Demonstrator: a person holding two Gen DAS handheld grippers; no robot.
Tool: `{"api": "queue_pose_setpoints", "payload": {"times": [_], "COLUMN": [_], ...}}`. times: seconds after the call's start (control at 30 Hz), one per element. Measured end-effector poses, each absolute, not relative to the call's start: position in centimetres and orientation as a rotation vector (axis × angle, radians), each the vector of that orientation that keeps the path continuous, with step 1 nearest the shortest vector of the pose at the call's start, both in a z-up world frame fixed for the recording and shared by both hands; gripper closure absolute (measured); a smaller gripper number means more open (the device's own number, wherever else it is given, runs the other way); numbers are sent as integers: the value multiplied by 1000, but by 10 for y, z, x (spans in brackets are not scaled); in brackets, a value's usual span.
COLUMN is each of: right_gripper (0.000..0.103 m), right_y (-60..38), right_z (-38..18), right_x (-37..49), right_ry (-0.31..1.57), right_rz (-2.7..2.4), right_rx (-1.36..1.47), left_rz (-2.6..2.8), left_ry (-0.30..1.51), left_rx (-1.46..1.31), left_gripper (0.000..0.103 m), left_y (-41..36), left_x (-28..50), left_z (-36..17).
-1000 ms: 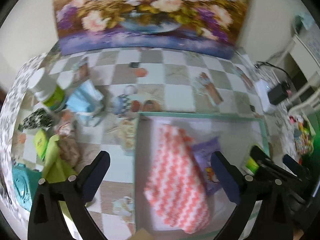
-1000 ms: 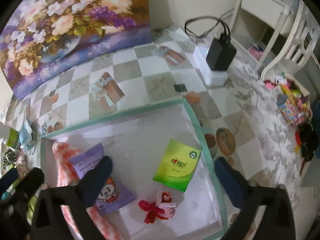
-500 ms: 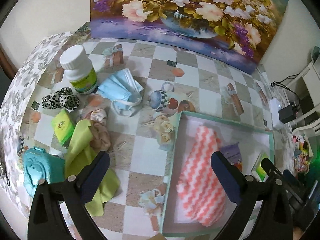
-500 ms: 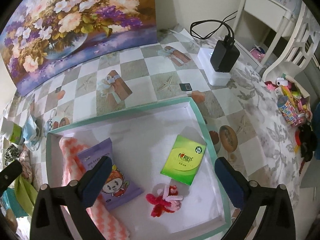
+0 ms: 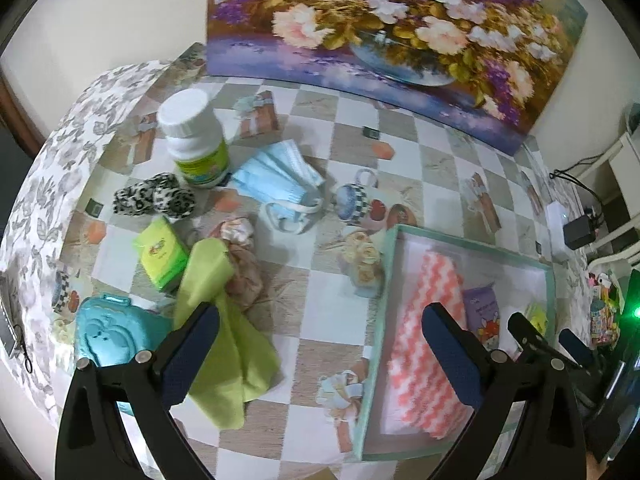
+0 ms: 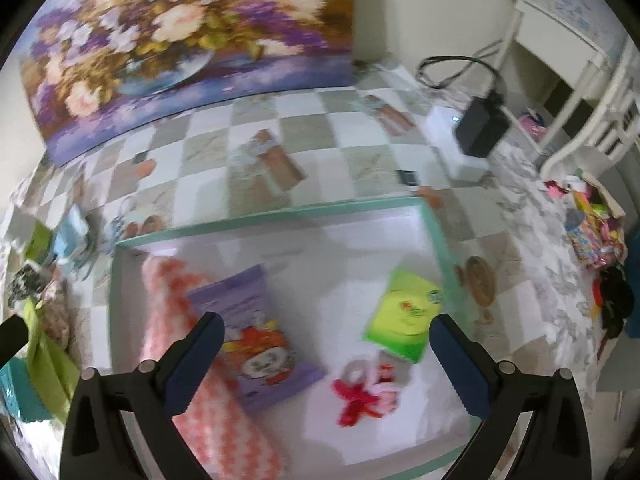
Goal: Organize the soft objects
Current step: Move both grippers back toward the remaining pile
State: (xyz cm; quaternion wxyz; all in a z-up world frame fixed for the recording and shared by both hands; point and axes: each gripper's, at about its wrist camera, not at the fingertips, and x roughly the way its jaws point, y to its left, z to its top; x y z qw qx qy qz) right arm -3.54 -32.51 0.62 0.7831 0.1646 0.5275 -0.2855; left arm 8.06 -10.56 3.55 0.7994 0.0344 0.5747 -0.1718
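Left tongs point(image 5: 320, 350) wide open and empty, nearest the green cloth point(image 5: 224, 332) lying lengthwise toward the left finger (right tongs point(image 6: 326, 354) also wide, over the tray point(image 6: 434, 224)).

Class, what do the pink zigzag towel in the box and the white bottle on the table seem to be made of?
Pink zigzag towel: probably plush microfibre or fleece, matt; its surface looks fuzzy and its edges soft. White bottle: likely smooth plastic, slightly glossy, with a ridged screw cap and a printed green label.

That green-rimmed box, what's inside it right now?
Inside the box lie a pink zigzag cloth, a purple packet partly on the cloth, a green packet and a red-pink fuzzy toy. Whatever is beneath the cloth and packets is hidden.
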Motion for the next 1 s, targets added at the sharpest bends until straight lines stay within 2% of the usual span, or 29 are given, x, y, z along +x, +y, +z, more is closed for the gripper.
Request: {"api": "queue_pose_setpoints", "payload": {"times": [0.43,1.0], "right_gripper": [0,0], "right_y": [-277,-239], "right_z": [23,16], "right_x": [-12,3], "right_ry": [1093,1130], "right_rz": [-504,-435], "right_rx": [278,199], "left_rz": [-249,15], "left_ry": [1205,1170], "left_rx": [-68,-106], "left_gripper": [2,2], "left_y": [-33,66], "left_x": [109,137], "left_z": [47,47]}}
